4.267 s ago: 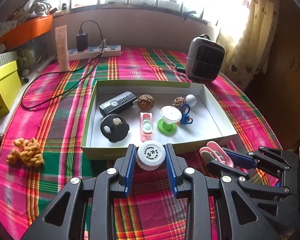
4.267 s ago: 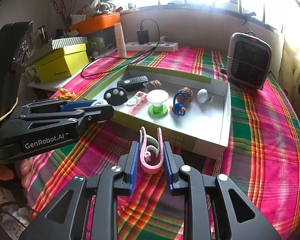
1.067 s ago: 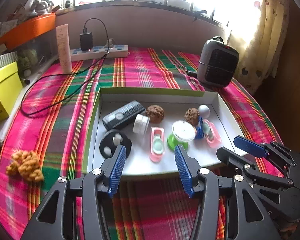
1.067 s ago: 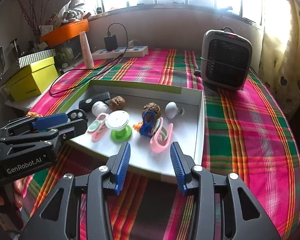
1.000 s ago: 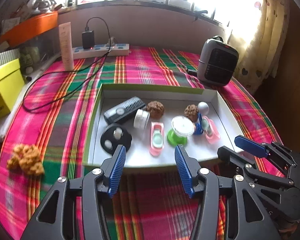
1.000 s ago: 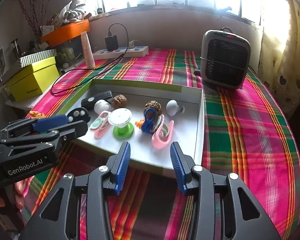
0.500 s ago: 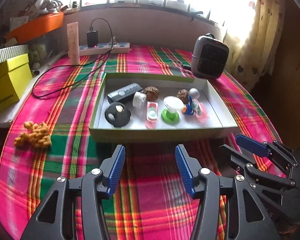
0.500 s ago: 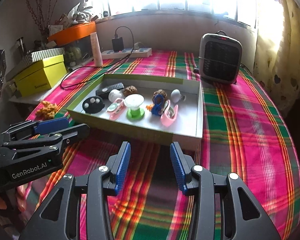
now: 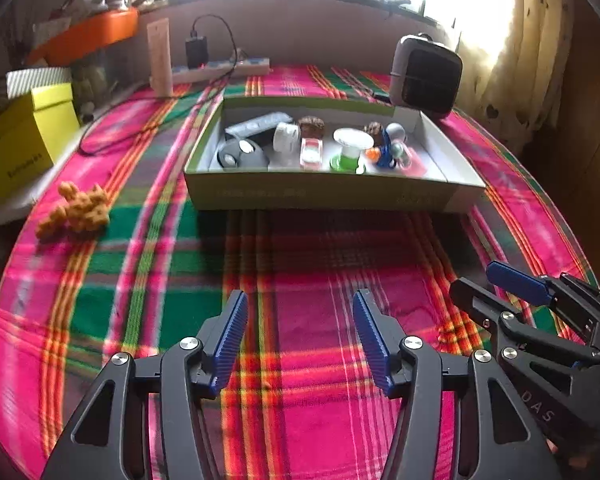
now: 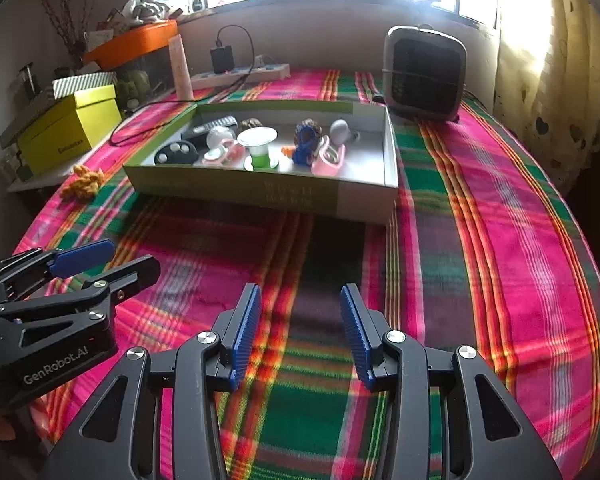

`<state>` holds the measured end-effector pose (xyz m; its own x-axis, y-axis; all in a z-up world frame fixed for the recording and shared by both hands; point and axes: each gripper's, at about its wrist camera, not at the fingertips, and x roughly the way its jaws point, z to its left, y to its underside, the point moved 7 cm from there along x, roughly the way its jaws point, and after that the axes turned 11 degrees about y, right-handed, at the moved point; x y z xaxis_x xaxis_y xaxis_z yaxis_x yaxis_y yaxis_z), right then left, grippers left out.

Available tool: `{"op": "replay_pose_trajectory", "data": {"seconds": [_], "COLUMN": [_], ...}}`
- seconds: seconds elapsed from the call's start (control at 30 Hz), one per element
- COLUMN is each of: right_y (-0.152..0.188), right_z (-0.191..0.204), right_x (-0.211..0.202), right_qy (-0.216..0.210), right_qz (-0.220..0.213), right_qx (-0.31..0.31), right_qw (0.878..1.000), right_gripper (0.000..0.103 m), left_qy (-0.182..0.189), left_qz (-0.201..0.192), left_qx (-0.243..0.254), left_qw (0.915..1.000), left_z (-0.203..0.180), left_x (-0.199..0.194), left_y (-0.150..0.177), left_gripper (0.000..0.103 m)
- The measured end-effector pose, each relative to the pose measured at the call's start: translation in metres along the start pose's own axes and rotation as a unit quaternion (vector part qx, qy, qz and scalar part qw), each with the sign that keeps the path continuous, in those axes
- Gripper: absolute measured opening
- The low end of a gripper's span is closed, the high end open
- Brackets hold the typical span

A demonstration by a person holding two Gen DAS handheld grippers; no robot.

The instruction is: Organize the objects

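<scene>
A shallow cardboard box (image 9: pixel 332 194) (image 10: pixel 260 192) sits on the plaid cloth and holds several small items: a white jar (image 9: pixel 286 136), a pink clip (image 10: pixel 329 157), a green-and-white spool (image 9: pixel 352 148), a black remote (image 9: pixel 254 126) and a dark round piece (image 9: pixel 240 154). My left gripper (image 9: pixel 300 314) hovers over bare cloth well short of the box, its jaws opening with nothing between them. My right gripper (image 10: pixel 300 304) is also open and empty, back from the box's near wall. An orange knitted toy (image 9: pixel 74 210) lies on the cloth left of the box.
A small heater (image 10: pixel 424 72) stands behind the box at the right. A power strip (image 9: pixel 220 70) with a plugged charger and a tall tube (image 9: pixel 160 58) stand at the back wall. A yellow box (image 10: pixel 70 128) sits left. The table edge curves at the right.
Both grippers have pulled back from over the box toward the near side of the table and sunk a little. The left jaws have widened. The jar and pink clip stay in the box.
</scene>
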<state>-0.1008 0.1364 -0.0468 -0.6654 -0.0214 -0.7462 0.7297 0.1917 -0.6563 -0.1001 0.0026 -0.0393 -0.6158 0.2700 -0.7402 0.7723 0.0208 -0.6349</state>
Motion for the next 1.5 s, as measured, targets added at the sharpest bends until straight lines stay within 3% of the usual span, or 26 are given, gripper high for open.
{"op": "replay_pose_trajectory", "data": {"seconds": [0.4, 0.53, 0.67, 1.5], "right_y": [0.0071, 0.0075, 0.0077, 0.0086], "right_z": [-0.0036, -0.0041, -0.0058, -0.0045], "right_x": [-0.0027, -0.0030, -0.0024, -0.0033], "right_qy": [0.022, 0.025, 0.026, 0.028], "right_qz": [-0.006, -0.011, -0.012, -0.018], "right_qx": [0.001, 0.004, 0.010, 0.011], "right_qw": [1.000, 1.000, 1.000, 0.999], "right_gripper": [0.043, 0.045, 0.052, 0.054], "left_qy": [-0.017, -0.039, -0.034, -0.034], "left_qz": [-0.008, -0.018, -0.026, -0.027], "left_qx": [0.011, 0.030, 0.024, 0.025], "left_qw": [0.9998, 0.9986, 0.9988, 0.9988], "left_z": [-0.0032, -0.0070, -0.0048, -0.0052], "left_x": [0.0023, 0.0030, 0.0023, 0.0022], "left_y": [0.0069, 0.0095, 0.0098, 0.0102], "left_gripper": [0.057, 0.058, 0.060, 0.060]}}
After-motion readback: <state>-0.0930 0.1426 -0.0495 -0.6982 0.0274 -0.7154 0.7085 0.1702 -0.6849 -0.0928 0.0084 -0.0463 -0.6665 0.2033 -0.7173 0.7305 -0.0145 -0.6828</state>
